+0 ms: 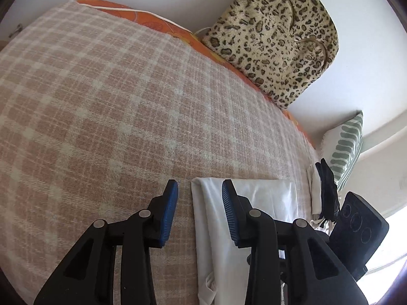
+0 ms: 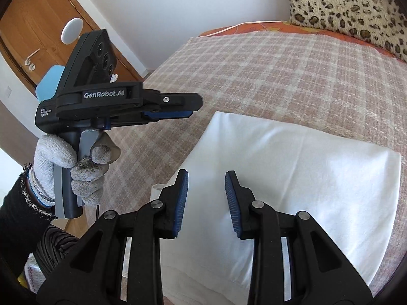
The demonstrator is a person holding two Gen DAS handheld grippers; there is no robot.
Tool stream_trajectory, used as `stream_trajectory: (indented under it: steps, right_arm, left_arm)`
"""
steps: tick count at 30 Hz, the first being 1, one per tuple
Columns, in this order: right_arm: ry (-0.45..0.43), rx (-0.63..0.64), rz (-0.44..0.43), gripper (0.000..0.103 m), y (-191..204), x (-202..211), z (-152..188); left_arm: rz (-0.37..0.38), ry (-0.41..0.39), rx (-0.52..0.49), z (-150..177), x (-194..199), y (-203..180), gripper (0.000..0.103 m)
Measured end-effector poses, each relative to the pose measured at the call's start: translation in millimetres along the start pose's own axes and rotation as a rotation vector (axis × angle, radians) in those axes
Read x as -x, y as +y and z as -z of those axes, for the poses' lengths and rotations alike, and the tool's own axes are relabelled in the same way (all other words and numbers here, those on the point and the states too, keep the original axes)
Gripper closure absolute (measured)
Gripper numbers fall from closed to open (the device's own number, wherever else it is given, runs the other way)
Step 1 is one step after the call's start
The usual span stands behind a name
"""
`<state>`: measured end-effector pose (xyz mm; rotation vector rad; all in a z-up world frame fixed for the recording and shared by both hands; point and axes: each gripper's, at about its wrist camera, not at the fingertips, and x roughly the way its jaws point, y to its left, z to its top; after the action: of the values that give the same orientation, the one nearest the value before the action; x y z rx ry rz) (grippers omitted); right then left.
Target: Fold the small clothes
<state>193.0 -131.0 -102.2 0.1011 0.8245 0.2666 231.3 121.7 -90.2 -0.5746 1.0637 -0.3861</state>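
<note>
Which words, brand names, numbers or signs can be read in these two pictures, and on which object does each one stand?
"GenRobot.AI": white letters on the side of the left gripper, in the right wrist view.
"Data Acquisition System": tiny white print on the rear of the same gripper body; barely legible, so this reading is uncertain.
Red print on a white package at the lower left edge: too blurred to read.
Left wrist view: no text visible.
</note>
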Motion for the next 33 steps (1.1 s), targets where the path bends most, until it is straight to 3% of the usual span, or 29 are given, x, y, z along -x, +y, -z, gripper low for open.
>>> stream_trajectory:
  steps: [3,8,11,15,19,22,26,28,33]
  right_arm:
    - [-0.058,-0.056,0.036,0.070,-29.2,25.7,-7.2]
    - [-0.139,-0.258,0.010,0.070,-92.9,61.9,-9.7]
    - [-0.150,-0.351,-0.014,0.070,-124.5,74.2,-7.7]
    - [-0.132,-0.487,-0.129,0.070,-156.0,71.8,3.6]
    - [-0.081,-0.544,-0.218,0.070,-163.8,52.5,13.0]
    - [-0.056,-0.575,-0.225,0.070,-168.0,40.8,17.8]
    - [-0.103,-0.573,-0.198,0.070,-174.9,59.7,20.7]
    - [-0.127,-0.587,-0.198,0.062,-181.3,71.5,23.4]
    - [-0.097,-0.601,-0.226,0.060,-190.3,64.3,28.8]
  left_arm:
    - [-0.032,-0.042,-0.035,11.9,26.6,-3.8,0.070]
    - [0.001,-0.059,-0.038,42.0,52.6,-16.4,0.070]
    - [0.018,-0.040,-0.101,55.9,52.5,-41.9,0.070]
    - [0.067,0.017,-0.243,65.1,29.3,-95.0,0.070]
    - [0.139,0.088,-0.351,79.7,-10.7,-143.5,0.070]
    - [0.152,0.151,-0.433,95.8,-39.6,-167.4,0.070]
    - [0.149,0.208,-0.459,108.1,-67.6,-176.7,0.070]
    - [0.137,0.242,-0.472,111.9,-78.0,-175.6,0.070]
    - [0.139,0.263,-0.460,111.9,-86.0,-170.1,0.070]
